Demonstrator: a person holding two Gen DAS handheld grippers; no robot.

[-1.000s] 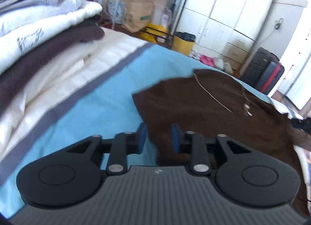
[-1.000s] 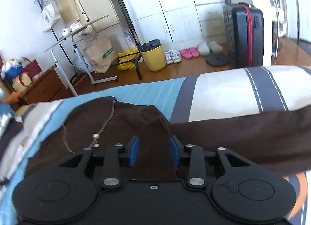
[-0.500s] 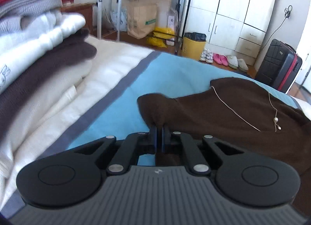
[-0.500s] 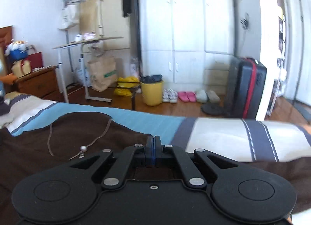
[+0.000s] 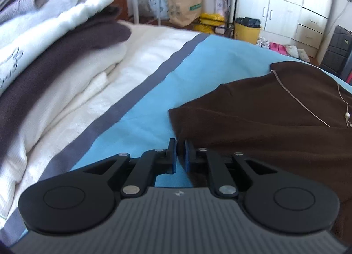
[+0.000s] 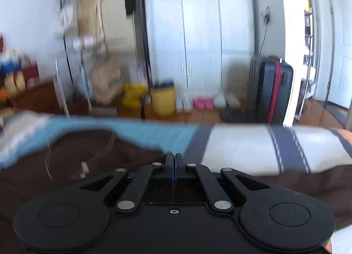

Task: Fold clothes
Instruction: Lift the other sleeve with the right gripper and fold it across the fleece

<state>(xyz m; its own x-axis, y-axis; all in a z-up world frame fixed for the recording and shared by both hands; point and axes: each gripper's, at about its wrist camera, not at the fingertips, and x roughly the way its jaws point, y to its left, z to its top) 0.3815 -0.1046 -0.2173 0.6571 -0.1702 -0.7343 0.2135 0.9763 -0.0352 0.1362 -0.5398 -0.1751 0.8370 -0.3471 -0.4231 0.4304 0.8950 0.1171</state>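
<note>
Now the left gripper (image 5: 180, 155) shows a narrow gap between its blue pads; half a second ago they were pressed together on the corner of the brown garment (image 5: 275, 117). That corner lies just beyond and right of the jaws, flat on the blue bedsheet (image 5: 176, 78), so the left side appears released. The right gripper (image 6: 173, 161) remains fully closed, with brown fabric directly ahead of and beneath its jaws. Judged from this, one fold placement is ending on the left while the right side is still carried.

Motion blur degrades the right wrist view; whether cloth sits between the closed pads cannot be confirmed. The garment's lower half is cut off in both views.
</note>
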